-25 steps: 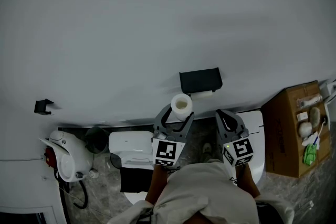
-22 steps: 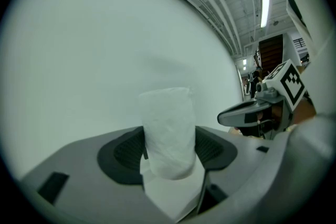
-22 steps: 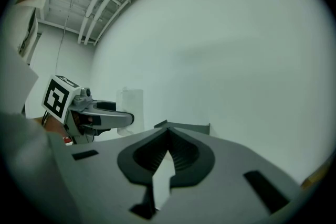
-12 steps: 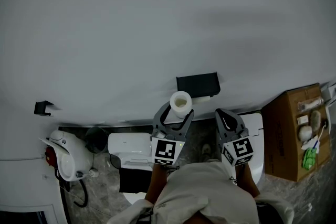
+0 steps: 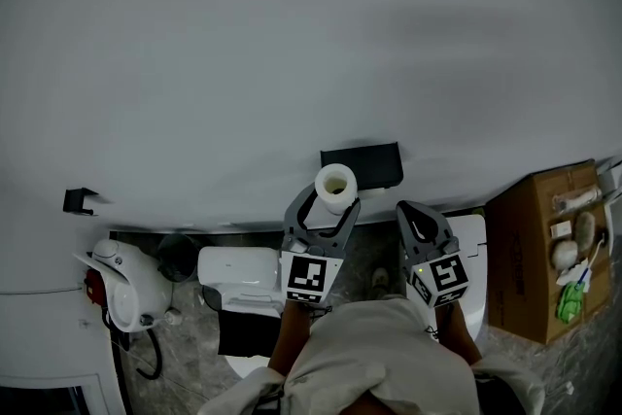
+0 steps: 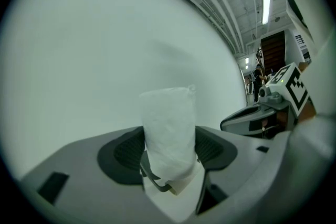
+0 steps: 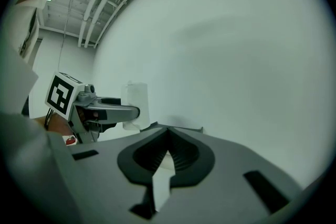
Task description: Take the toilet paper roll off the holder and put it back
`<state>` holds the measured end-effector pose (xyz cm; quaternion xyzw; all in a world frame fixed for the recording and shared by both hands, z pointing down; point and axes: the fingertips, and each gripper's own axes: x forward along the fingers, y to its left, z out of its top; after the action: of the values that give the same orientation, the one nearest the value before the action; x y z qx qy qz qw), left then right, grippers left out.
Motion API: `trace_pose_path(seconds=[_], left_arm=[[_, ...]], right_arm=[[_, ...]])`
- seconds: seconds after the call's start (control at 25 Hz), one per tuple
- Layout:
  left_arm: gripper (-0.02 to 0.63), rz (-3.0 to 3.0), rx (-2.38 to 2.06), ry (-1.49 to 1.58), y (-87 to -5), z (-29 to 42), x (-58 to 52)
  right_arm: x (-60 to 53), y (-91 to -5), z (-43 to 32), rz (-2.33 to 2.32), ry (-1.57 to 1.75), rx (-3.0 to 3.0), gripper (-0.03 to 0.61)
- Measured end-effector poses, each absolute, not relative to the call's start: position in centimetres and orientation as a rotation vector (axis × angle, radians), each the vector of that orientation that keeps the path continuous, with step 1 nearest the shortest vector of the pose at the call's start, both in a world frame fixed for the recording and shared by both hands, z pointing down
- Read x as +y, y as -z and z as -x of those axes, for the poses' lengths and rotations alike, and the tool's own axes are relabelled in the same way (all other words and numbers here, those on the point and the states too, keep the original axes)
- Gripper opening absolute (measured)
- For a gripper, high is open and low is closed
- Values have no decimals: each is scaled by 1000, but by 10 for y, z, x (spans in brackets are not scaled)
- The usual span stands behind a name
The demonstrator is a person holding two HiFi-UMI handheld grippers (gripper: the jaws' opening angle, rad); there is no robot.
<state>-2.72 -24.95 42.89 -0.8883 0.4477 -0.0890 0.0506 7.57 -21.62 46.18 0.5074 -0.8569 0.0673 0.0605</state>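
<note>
In the head view my left gripper [image 5: 324, 200] is shut on a white toilet paper roll [image 5: 336, 185], held upright with its cardboard core facing up. The roll sits just below and left of the black holder [image 5: 362, 165] on the pale wall; I cannot tell whether they touch. In the left gripper view the roll [image 6: 168, 131] stands between the dark pads [image 6: 123, 150], which press on both its sides. My right gripper [image 5: 424, 226] hovers to the right of the roll, jaws shut and empty. In the right gripper view its tips [image 7: 167, 132] meet, with the roll [image 7: 135, 104] off to the left.
A white toilet fixture [image 5: 238, 269] stands on the floor below the left gripper, and another white one [image 5: 476, 248] by the right gripper. A cardboard box [image 5: 530, 253] with small items is at the right. A white appliance [image 5: 121, 287] and a black wall hook [image 5: 80, 199] are at the left.
The left gripper has carried the roll up and nearer the black holder, which now sits lower and further left in view. The right gripper moved along beside it, still shut.
</note>
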Motion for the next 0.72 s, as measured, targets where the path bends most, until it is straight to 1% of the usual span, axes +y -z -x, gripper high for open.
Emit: trace_pose_path(seconds=[0.72], left_arm=[[298, 2728, 1384, 299, -440, -2, -288]], right_arm=[[-247, -465, -92, -1476, -227, -2615, -3]])
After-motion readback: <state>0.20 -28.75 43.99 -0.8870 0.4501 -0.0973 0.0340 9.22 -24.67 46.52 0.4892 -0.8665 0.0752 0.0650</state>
